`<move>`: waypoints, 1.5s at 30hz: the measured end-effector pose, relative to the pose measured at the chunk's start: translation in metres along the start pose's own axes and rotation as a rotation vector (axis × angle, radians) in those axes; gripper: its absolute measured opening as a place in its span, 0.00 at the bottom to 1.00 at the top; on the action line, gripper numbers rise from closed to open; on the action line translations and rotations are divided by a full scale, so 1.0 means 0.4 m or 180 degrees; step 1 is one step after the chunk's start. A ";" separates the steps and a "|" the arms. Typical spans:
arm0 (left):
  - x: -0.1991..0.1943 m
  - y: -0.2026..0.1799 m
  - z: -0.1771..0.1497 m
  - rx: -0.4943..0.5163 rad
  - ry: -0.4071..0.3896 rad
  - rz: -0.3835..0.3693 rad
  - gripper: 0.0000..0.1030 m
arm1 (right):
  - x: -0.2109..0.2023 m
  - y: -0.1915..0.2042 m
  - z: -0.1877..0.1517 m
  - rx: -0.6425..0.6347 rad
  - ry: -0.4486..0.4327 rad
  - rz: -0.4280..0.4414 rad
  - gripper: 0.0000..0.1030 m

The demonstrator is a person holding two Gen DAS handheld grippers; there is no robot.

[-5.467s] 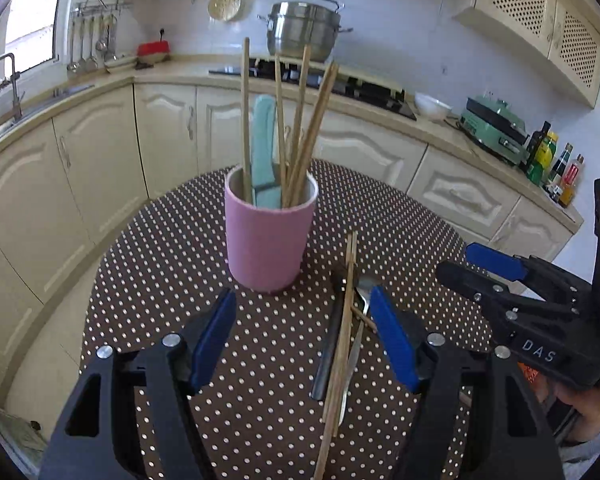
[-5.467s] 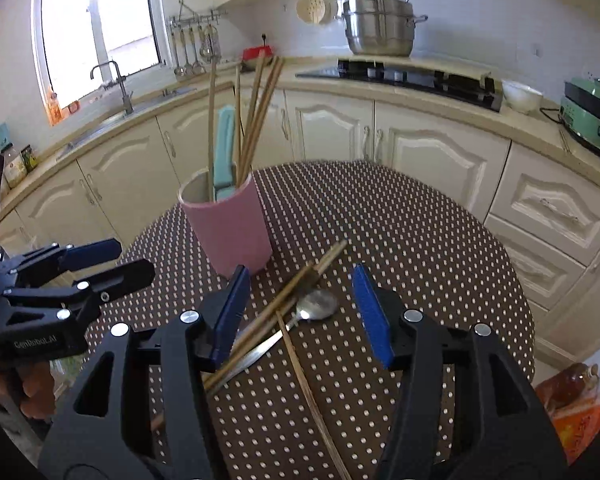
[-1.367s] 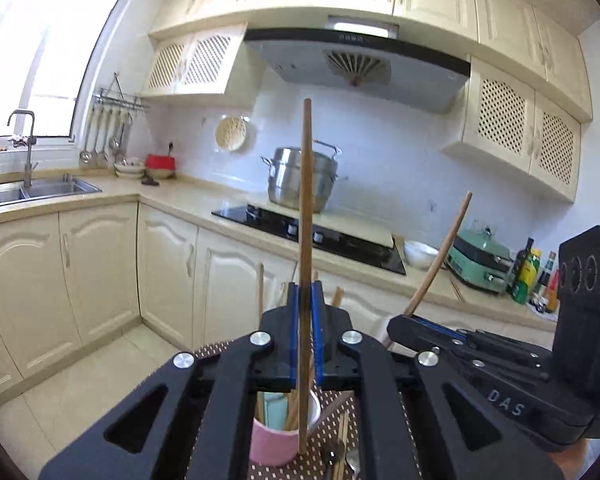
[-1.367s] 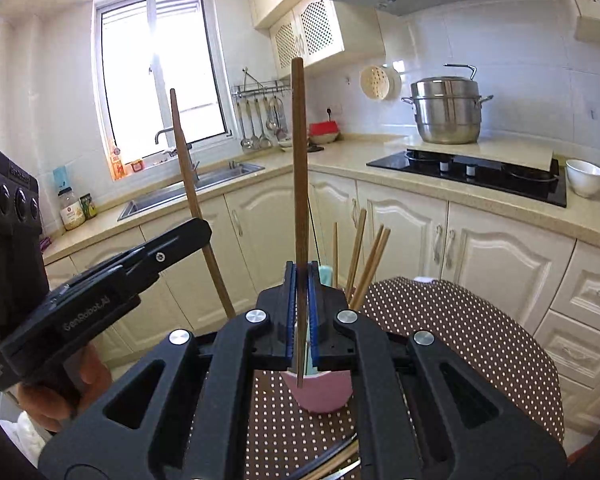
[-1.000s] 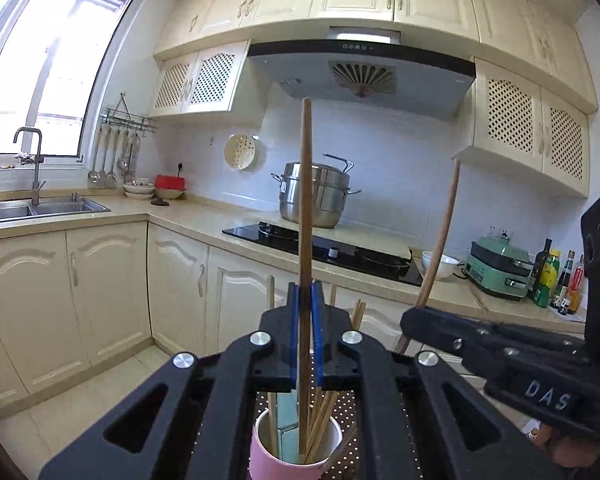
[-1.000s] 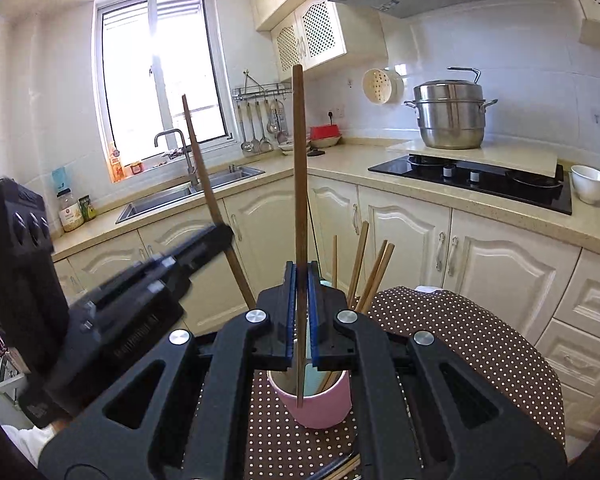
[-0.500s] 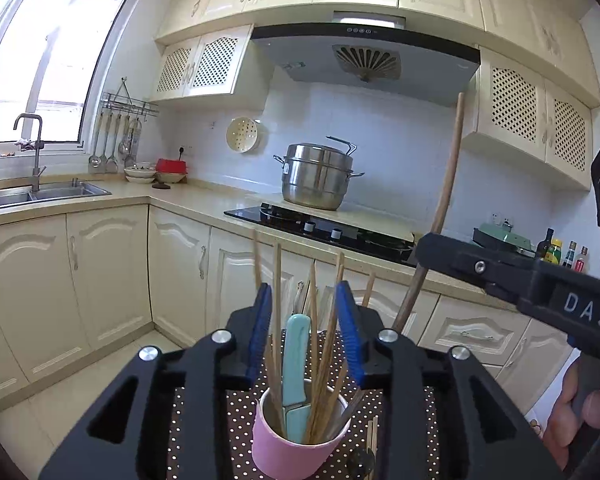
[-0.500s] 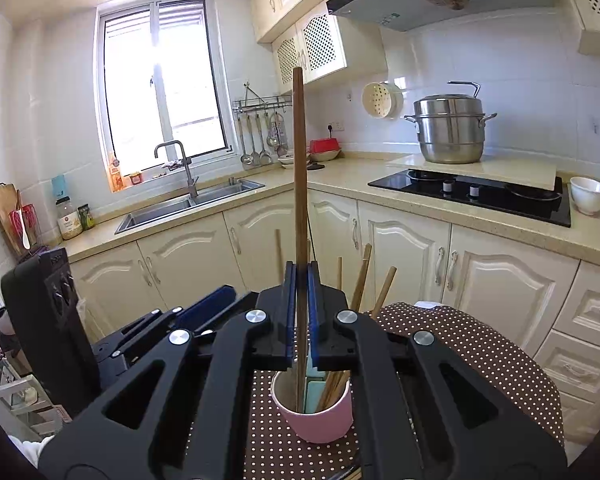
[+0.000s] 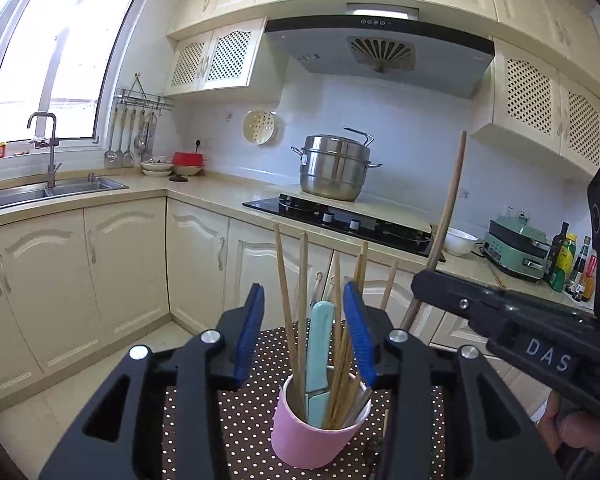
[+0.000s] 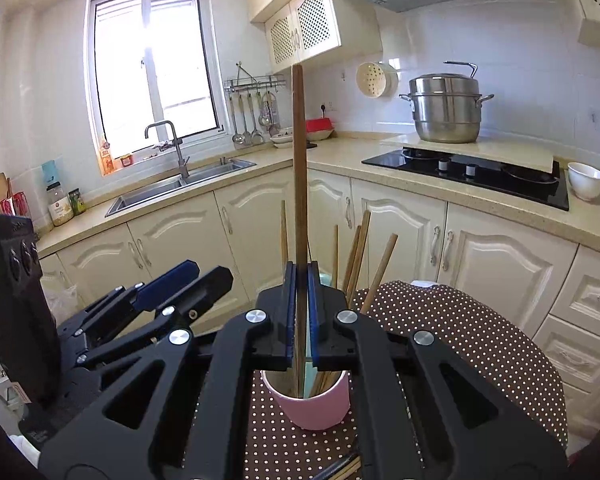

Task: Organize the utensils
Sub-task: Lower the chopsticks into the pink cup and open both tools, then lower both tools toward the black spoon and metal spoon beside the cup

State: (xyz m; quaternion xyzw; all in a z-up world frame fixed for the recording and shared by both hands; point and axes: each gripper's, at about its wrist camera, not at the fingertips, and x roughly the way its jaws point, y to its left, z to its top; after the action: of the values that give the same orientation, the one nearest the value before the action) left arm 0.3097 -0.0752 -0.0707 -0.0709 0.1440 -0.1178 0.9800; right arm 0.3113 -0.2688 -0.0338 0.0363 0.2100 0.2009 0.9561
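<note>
A pink cup (image 9: 320,428) stands on the round dotted table (image 9: 244,412) and holds several wooden chopsticks and a pale teal handle (image 9: 318,344). My left gripper (image 9: 304,312) hangs just above and behind the cup. Its jaws are opening, and nothing is pressed between the blue pads. My right gripper (image 10: 300,280) is shut on a dark wooden chopstick (image 10: 299,160), held upright, with its lower end inside the pink cup (image 10: 312,404). The same chopstick (image 9: 446,216) slants up at the right of the left wrist view, above the right gripper's black body.
Cream cabinets and a countertop wrap around the room behind the table. A sink (image 10: 180,184) sits under the window, and a steel pot (image 9: 334,168) stands by the black hob. More utensils (image 10: 340,468) lie on the table near its front edge.
My left gripper has opened and let its upright chopstick drop into the pink cup. The right gripper has kept its chopstick and come closer over the cup.
</note>
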 end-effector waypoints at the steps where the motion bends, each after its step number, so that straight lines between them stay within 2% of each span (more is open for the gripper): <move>1: -0.001 0.002 -0.001 -0.0001 0.0002 0.0016 0.40 | 0.005 0.000 -0.005 -0.0003 0.0027 -0.0004 0.06; 4: -0.004 0.008 -0.004 0.0021 0.0018 0.0037 0.40 | 0.018 0.003 -0.023 0.0005 0.0097 -0.0008 0.06; 16: -0.005 0.021 -0.039 0.0227 0.0123 0.0424 0.41 | 0.101 0.010 -0.121 0.0054 0.0446 0.0022 0.06; 25: -0.037 0.032 -0.037 0.0247 0.0114 0.0531 0.41 | 0.091 0.004 -0.126 0.0159 0.0407 0.0070 0.07; 28: -0.054 0.030 -0.037 0.0262 0.0080 0.0560 0.50 | 0.081 0.007 -0.127 0.0177 0.0395 0.0067 0.08; 36: -0.110 0.026 -0.034 0.0309 -0.0029 0.0654 0.56 | 0.057 0.025 -0.129 0.0199 0.0392 0.0079 0.09; 38: -0.131 0.025 -0.032 0.0322 -0.0077 0.0675 0.57 | 0.049 0.028 -0.126 0.0204 0.0371 0.0068 0.15; 39: -0.139 0.024 -0.030 0.0323 -0.0093 0.0677 0.58 | 0.041 0.030 -0.125 0.0206 0.0347 0.0069 0.28; 40: -0.149 0.023 -0.028 0.0321 -0.0116 0.0682 0.59 | 0.031 0.033 -0.124 0.0207 0.0314 0.0061 0.49; 41: -0.160 0.021 -0.026 0.0321 -0.0146 0.0688 0.63 | 0.021 0.036 -0.122 0.0210 0.0273 0.0052 0.52; 45: -0.201 0.010 -0.022 0.0348 -0.0290 0.0725 0.67 | -0.019 0.043 -0.115 0.0204 0.0157 0.0056 0.52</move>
State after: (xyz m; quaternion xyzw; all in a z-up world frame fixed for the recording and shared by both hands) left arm 0.2330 -0.0522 -0.0583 -0.0059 0.0998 -0.0102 0.9949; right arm 0.2793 -0.2568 -0.0701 0.0637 0.2396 0.2033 0.9472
